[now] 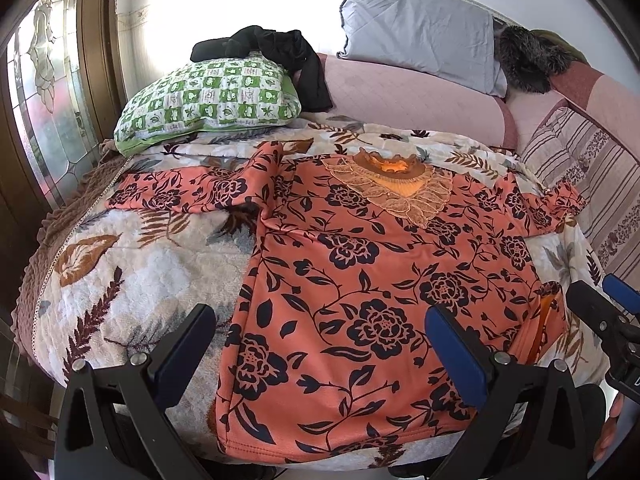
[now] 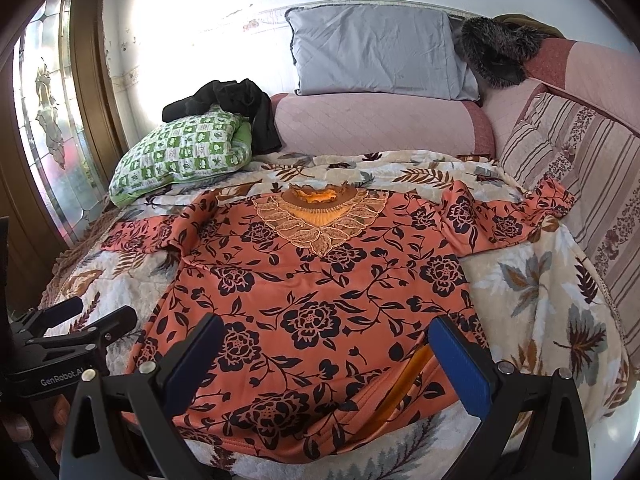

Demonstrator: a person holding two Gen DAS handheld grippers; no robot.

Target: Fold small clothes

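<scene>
An orange top with a black flower print (image 1: 360, 280) lies spread face up on a leaf-patterned blanket (image 1: 132, 280), lace collar (image 1: 396, 188) at the far end, sleeves out to both sides. It also shows in the right wrist view (image 2: 312, 292). My left gripper (image 1: 320, 352) is open and empty, hovering over the top's near left hem. My right gripper (image 2: 326, 360) is open and empty over the near right hem, where the hem is turned up a little (image 2: 408, 380). Each gripper shows at the edge of the other's view.
A green checked pillow (image 1: 208, 100) with a black garment (image 1: 288, 56) on it lies at the far left. A grey pillow (image 1: 416, 36) and a dark furry item (image 1: 528, 60) rest on the pink sofa back (image 1: 400, 96). A striped cushion (image 1: 592, 184) is at the right. A glass door (image 1: 44, 100) stands left.
</scene>
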